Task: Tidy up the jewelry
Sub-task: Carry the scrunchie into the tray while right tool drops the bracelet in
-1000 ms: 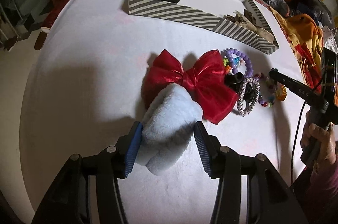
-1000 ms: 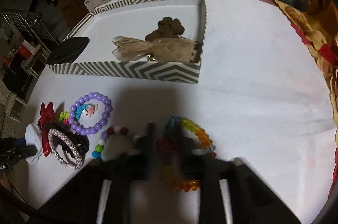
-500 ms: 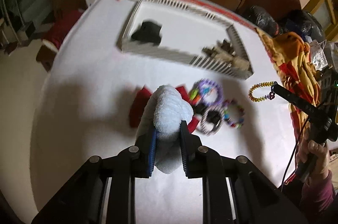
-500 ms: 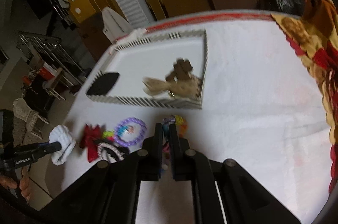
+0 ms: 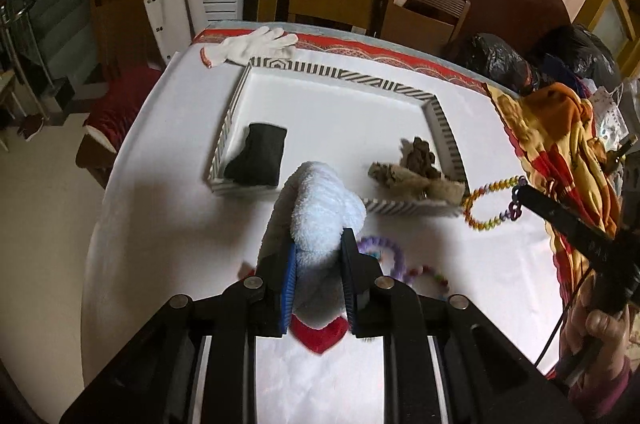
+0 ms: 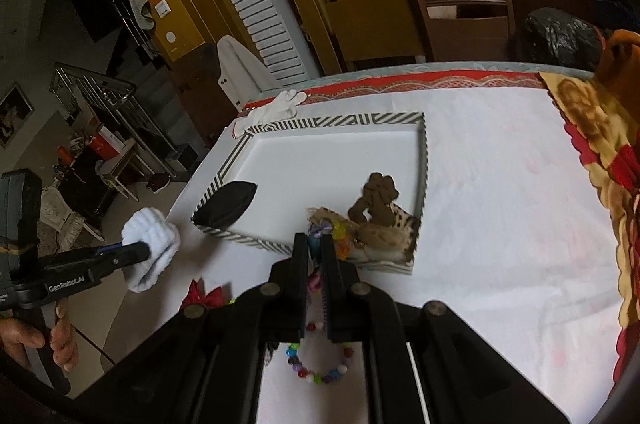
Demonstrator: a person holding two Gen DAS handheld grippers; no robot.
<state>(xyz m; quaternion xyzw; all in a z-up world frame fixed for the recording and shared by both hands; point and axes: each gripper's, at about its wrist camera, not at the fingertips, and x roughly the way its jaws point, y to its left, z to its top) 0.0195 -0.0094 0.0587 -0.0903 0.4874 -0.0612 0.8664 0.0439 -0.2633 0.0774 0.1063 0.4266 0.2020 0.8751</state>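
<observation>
L wrist view: your left gripper [image 5: 318, 276] has its fingers [image 5: 289, 282] partly closed, squeezing the fluffy white scrunchie [image 5: 322, 212], which hangs in the air between you and the striped tray [image 5: 444, 128]. Risk: the plush is soft and gripped low down, so it could slip out or flop as you swing toward the tray and snag on the near wall. The rainbow bead bracelet [image 5: 490, 202] dangles off the right gripper's tip just beside the tray corner; a quick move could fling it off. Vs 1 s ago: the scrunchie lay on the desk [image 5: 168, 208] between wide fingers; now it's clamped and lifted, w/ red bow [image 5: 320, 336] and purple bracelet [image 5: 384, 252] left below.

R wrist view: the right gripper [image 6: 316, 252] is all but fully closed, pinching the bead bracelet, only partly visible past the fingertips. A thin strand in a narrow pinch could drop short of the tray, onto the multicolour bead ring [image 6: 320, 368] on the desk. Vs 1 s ago: the fingers were down at the beads; now raised, facing the tray.
</observation>
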